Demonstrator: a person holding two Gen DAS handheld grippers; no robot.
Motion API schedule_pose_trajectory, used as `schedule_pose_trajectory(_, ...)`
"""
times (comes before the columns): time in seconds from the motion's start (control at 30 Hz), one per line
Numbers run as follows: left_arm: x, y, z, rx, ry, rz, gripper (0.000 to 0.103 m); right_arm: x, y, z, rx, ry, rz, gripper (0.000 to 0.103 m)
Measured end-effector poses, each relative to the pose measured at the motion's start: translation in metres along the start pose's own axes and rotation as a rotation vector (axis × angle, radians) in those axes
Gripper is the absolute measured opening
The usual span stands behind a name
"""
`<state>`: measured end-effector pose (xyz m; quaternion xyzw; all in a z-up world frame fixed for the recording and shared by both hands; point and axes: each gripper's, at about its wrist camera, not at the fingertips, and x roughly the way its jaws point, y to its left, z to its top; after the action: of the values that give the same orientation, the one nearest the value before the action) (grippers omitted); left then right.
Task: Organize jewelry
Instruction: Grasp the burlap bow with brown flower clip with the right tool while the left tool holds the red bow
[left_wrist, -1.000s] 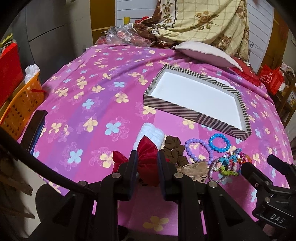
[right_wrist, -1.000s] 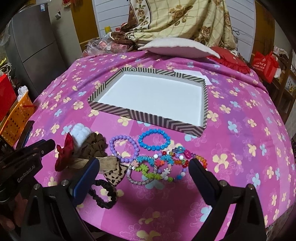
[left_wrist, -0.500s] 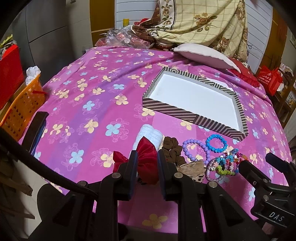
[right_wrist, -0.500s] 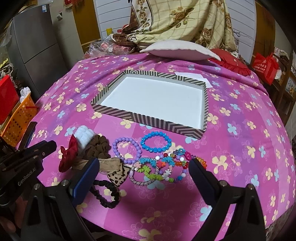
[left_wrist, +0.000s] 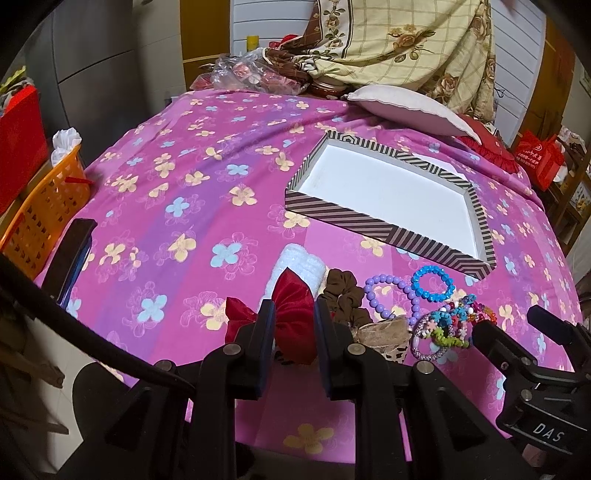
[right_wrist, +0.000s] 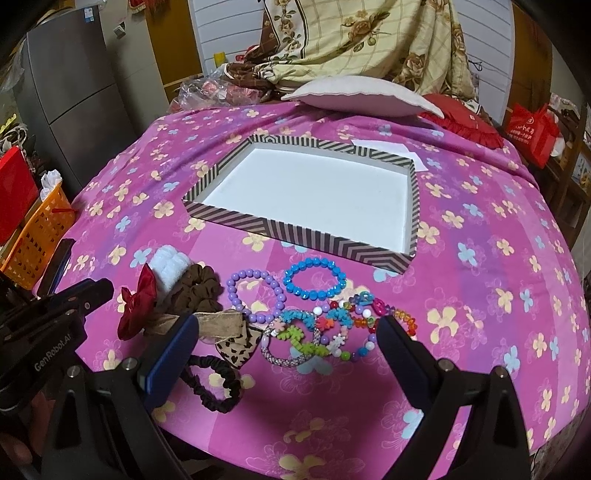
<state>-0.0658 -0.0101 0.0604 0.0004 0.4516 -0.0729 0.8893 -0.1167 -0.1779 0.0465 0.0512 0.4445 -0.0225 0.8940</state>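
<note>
- Nothing moved since a second ago; you held both grippers put.
- Your left gripper stood part-open, framing the red bow, not pinching.
- Your right gripper gaped empty over the bracelets.
- Striped box was empty; all sorting remained.

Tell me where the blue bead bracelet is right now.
In the right wrist view, the blue bead bracelet lies mid-frame, right of the purple bead bracelet, just before the striped tray.
</note>
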Motion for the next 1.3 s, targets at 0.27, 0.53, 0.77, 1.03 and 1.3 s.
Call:
schedule_pose_trajectory(0.27,0.003,0.003,-0.002,0.001,0.006,0.002,0.039,0.003,-0.001,-0.001,-0.003,0.01,0.002,0.099)
schedule_pose_trajectory(0.53,0.009,0.003,-0.004,0.0,0.02,0.013,0.039,0.007,-0.003,-0.003,-0.001,0.024,0.004,0.099)
schedule_pose_trajectory(0.77,0.013,0.005,-0.003,-0.005,0.029,0.015,0.039,0.01,-0.003,-0.003,0.002,0.035,0.009,0.099)
schedule_pose_trajectory(1.03,0.017,0.01,-0.004,-0.017,0.044,0.01,0.039,0.015,-0.001,-0.003,-0.007,0.045,0.017,0.099)
schedule_pose_trajectory(1.3,0.023,0.049,0.005,-0.091,0.084,-0.008,0.039,0.022,-0.002,-0.008,-0.029,0.053,0.031,0.099)
